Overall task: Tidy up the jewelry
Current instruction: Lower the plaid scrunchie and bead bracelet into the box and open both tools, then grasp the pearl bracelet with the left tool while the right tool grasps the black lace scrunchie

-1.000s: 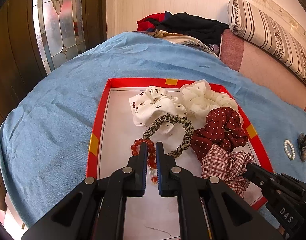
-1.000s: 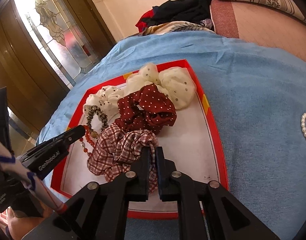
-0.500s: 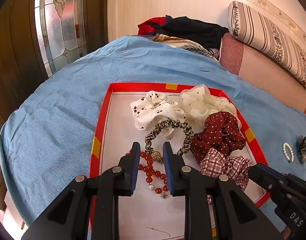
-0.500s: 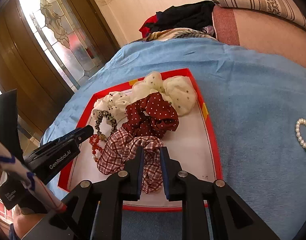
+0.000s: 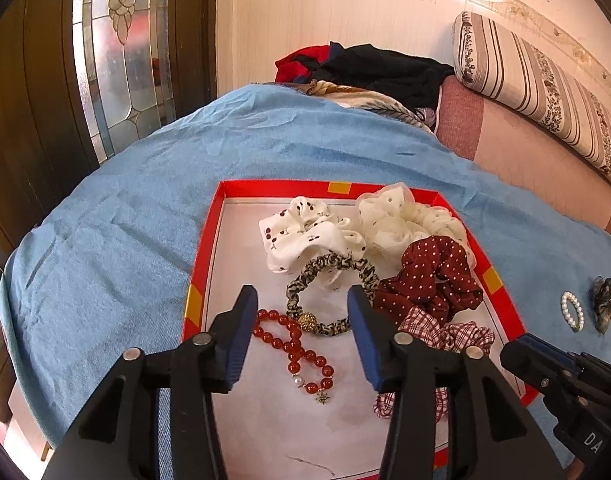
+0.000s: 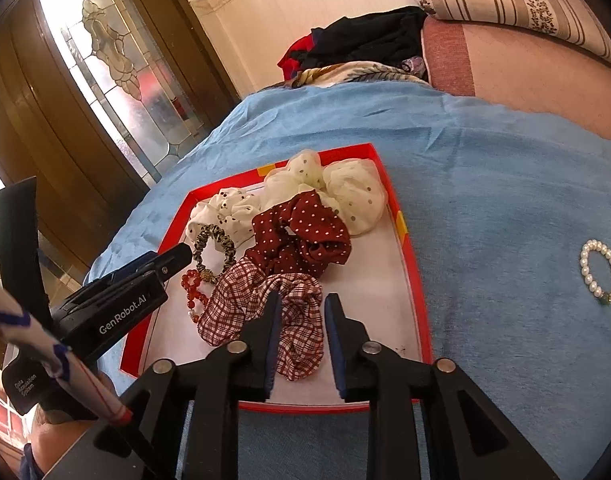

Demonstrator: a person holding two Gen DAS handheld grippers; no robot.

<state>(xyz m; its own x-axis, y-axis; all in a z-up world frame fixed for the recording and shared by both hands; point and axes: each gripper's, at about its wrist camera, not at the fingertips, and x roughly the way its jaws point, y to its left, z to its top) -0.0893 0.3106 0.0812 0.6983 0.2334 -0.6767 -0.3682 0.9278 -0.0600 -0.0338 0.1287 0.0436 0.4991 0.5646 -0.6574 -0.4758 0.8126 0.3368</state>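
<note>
Left wrist: red bracelet (image 5: 293, 346) on tray (image 5: 201, 276) between left gripper's (image 5: 301, 312) just-opening, released jaws.
Right wrist only: right gripper (image 6: 301, 316) likewise opening, released over plaid scrunchie (image 6: 265, 312).

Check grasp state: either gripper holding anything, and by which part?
Nothing held. Left gripper and right gripper jaws have just been opening; red bead bracelet and plaid scrunchie lie free in the tray.

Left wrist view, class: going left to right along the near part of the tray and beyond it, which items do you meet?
Red bead bracelet → leopard hair tie → plaid scrunchie → pearl bracelet → dark hair clip.
</note>
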